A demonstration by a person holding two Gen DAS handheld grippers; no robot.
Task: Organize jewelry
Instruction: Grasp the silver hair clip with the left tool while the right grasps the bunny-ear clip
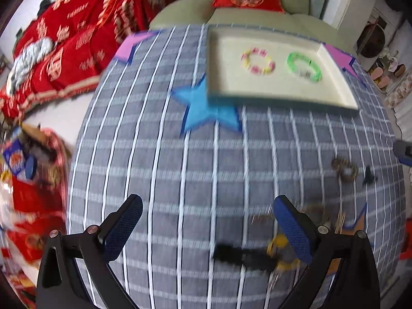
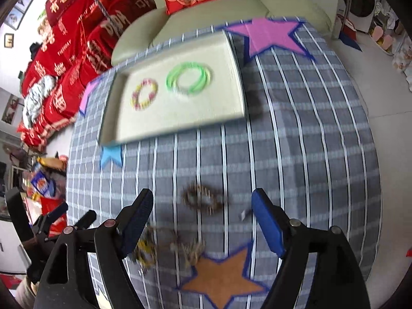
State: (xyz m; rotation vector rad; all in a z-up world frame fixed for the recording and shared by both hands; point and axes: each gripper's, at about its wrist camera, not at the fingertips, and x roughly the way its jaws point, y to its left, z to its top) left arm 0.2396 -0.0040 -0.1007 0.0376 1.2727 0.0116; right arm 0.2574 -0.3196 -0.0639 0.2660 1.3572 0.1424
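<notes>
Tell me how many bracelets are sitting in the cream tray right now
2. In the cream tray, a pink-and-yellow beaded bracelet lies on the left and a green bracelet to its right. Other blurred jewelry lies loose on the cloth outside the tray.

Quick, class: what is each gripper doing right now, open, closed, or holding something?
Left gripper: open, holding nothing.
Right gripper: open, holding nothing; a dark bracelet lies on the cloth below.

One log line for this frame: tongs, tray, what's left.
left tongs: open, empty | right tongs: open, empty | tray: beaded bracelet, green bangles | cloth: brown bracelet loose
</notes>
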